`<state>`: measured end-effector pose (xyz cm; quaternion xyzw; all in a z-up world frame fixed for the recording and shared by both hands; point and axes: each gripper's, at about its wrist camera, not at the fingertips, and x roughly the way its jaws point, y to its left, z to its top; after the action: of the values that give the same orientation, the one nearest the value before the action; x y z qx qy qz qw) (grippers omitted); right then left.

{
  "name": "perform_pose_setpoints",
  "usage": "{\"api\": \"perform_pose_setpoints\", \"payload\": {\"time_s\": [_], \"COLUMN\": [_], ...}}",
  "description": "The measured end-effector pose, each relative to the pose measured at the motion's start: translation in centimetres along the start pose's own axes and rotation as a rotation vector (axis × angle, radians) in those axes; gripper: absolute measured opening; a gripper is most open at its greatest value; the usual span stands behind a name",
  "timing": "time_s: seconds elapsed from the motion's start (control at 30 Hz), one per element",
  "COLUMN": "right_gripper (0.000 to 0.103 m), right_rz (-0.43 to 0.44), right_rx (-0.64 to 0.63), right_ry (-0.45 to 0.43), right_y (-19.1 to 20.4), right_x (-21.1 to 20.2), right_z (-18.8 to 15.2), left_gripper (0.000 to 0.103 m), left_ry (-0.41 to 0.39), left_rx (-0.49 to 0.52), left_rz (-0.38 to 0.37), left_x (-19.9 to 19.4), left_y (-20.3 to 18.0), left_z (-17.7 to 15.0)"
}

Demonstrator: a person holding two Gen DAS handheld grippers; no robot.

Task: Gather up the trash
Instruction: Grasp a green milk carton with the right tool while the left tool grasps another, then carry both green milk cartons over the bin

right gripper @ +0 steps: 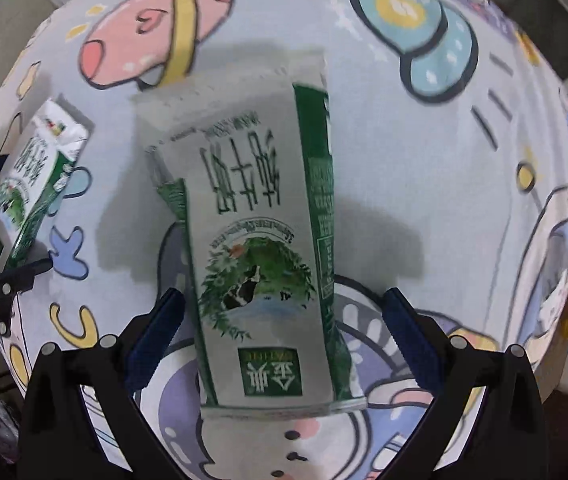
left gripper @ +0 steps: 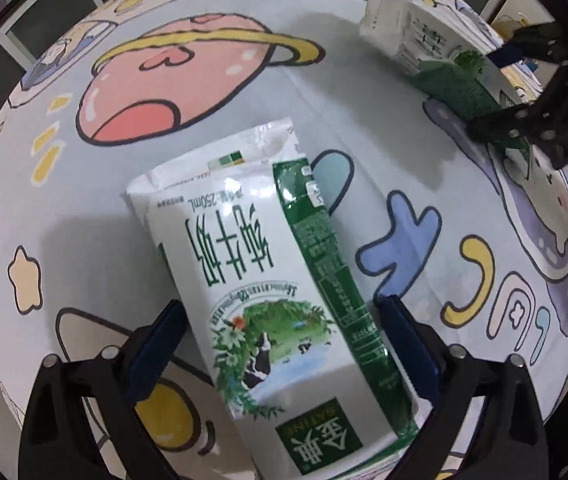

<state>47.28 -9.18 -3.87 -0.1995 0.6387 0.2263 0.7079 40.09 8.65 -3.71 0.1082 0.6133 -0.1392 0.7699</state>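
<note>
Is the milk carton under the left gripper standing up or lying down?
Lying down: the milk carton rests flat on the tablecloth, front face up.

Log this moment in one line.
left gripper: open over carton | right gripper: open over second carton | neither gripped

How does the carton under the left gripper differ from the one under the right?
The left carton lies at a slant between the left gripper's open jaws; the right carton lies nearly straight between the right gripper's open jaws. The left carton's far end is flattened and creased; the right carton's looks boxier. Both are white-and-green milk cartons lying on the cartoon tablecloth, ungripped.
</note>
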Motion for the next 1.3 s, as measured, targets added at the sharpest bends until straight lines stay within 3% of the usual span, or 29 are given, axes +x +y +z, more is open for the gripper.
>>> {"api": "perform_pose_setpoints", "payload": {"time_s": [0.07, 0.1, 0.2, 0.27, 0.37, 0.73, 0.93, 1.1, 1.3], "right_gripper": [0.080, 0.062, 0.060, 0.059, 0.059, 0.059, 0.059, 0.060, 0.060], "right_rz": [-0.005, -0.018, -0.009, -0.011, 0.010, 0.020, 0.056, 0.086, 0.120], "right_rx": [0.007, 0.020, 0.077, 0.094, 0.105, 0.124, 0.146, 0.183, 0.274], "right_ry": [0.001, -0.003, -0.042, -0.076, -0.126, -0.228, -0.242, -0.259, -0.298], "right_y": [0.1, 0.1, -0.3, -0.3, -0.2, 0.3, 1.1, 0.4, -1.8], "right_x": [0.3, 0.1, -1.0, -2.2, -4.5, -11.1, -10.6, -9.9, -9.3], "right_z": [0.1, 0.1, -0.1, -0.7, -1.5, -7.5, -9.3, -13.2, -19.0], "left_gripper": [0.071, 0.060, 0.054, 0.054, 0.054, 0.054, 0.054, 0.054, 0.054], "left_ry": [-0.025, -0.034, -0.061, -0.088, -0.129, -0.243, -0.294, -0.355, -0.443], "left_rx": [-0.013, -0.023, -0.063, -0.073, -0.091, -0.145, -0.156, -0.169, -0.162], "left_rz": [-0.003, -0.004, -0.010, 0.022, -0.008, -0.007, -0.011, 0.007, -0.047], "left_x": [-0.5, -0.8, -1.7, -2.7, -4.3, -10.7, -11.9, -12.5, -12.8], "left_y": [0.0, 0.1, 0.4, 0.1, 0.1, -0.8, -2.8, -6.1, -11.7], "left_z": [-0.2, -0.2, -0.7, -1.5, -2.8, -6.7, -8.3, -9.4, -9.6]}}
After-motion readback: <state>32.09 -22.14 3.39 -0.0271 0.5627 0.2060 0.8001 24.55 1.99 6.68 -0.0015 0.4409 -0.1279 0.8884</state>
